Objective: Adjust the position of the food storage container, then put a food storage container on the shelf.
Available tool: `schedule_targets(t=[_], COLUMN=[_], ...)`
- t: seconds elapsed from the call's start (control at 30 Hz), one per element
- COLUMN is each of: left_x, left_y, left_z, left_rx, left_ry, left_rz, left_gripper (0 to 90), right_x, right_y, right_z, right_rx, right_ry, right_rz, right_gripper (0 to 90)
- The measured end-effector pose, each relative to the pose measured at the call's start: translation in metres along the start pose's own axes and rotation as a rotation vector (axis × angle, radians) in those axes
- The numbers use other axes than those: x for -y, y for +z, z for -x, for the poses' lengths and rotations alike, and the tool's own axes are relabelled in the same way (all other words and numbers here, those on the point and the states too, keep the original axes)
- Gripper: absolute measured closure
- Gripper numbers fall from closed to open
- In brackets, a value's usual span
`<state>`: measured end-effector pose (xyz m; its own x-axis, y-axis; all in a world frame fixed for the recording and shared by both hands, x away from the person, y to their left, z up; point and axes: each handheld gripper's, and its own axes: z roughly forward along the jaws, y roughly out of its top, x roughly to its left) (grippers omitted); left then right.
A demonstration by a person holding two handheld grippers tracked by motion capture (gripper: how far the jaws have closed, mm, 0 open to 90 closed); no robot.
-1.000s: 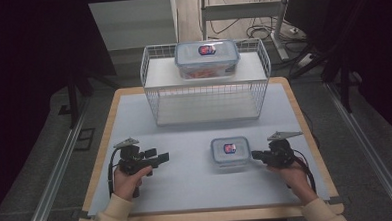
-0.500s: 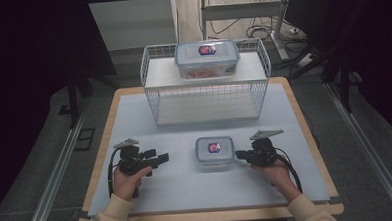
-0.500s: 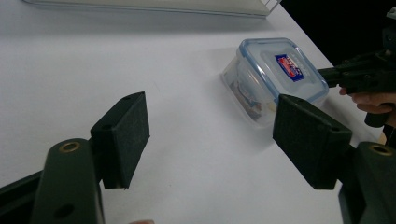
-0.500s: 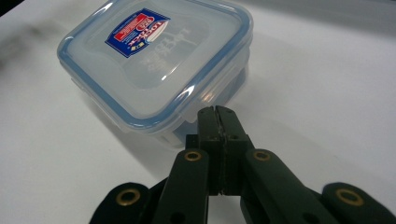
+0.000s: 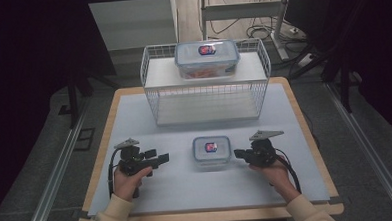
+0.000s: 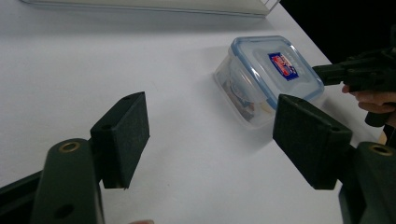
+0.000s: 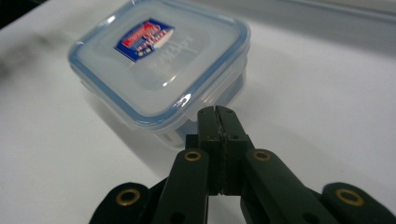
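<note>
Box (image 5: 211, 150), small, clear, blue-rimmed lid with label: sits mid-bench (image 5: 177, 191), front of wire rack (image 5: 206, 97). Right gripper (image 5: 237, 153): fingers pressed together, empty, tips at the box's side, apparently touching it. Left gripper (image 5: 163, 157): fingers spread wide, empty, well apart from the box, pointing toward it. Larger box (image 5: 207, 59): on the rack's top shelf.

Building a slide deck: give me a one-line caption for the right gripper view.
Shut right gripper pressed against the side of a small clear food container with a blue-rimmed lid on the white table.
</note>
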<state>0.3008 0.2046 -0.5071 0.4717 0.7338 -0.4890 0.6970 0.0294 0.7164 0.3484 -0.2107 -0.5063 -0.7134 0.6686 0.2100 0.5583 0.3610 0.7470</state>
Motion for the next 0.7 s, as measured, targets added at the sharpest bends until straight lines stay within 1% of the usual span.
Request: schedule_targets(t=[0.13, 0.3, 0.47, 0.57, 0.6, 0.7], left_x=[0.000, -0.001, -0.001, -0.002, -0.002, -0.003], left_y=[0.000, -0.002, -0.003, -0.003, -0.003, -0.002], left_z=[0.000, 0.002, 0.008, 0.009, 0.010, 0.010], left_rx=[0.000, -0.007, -0.007, -0.001, 0.001, 0.012], left_ry=[-0.002, 0.010, 0.029, 0.033, 0.033, 0.027], left_rz=[-0.001, 0.020, 0.026, 0.022, 0.022, 0.022], left_gripper=[26.8, 27.9, 27.9, 27.8, 27.6, 27.4], right_x=[0.000, 0.005, 0.005, 0.004, 0.004, 0.003], right_y=[-0.010, -0.019, -0.023, -0.023, -0.024, -0.024], right_z=[0.002, 0.008, 0.012, 0.013, 0.014, 0.015], right_rx=[-0.004, -0.013, -0.025, -0.039, -0.047, -0.064], right_ry=[-0.007, 0.013, 0.023, 0.035, 0.034, 0.050], right_rz=[0.021, 0.024, 0.029, 0.031, 0.033, 0.037], right_gripper=[89.7, 89.7, 89.6, 88.8, 85.6, 71.3])
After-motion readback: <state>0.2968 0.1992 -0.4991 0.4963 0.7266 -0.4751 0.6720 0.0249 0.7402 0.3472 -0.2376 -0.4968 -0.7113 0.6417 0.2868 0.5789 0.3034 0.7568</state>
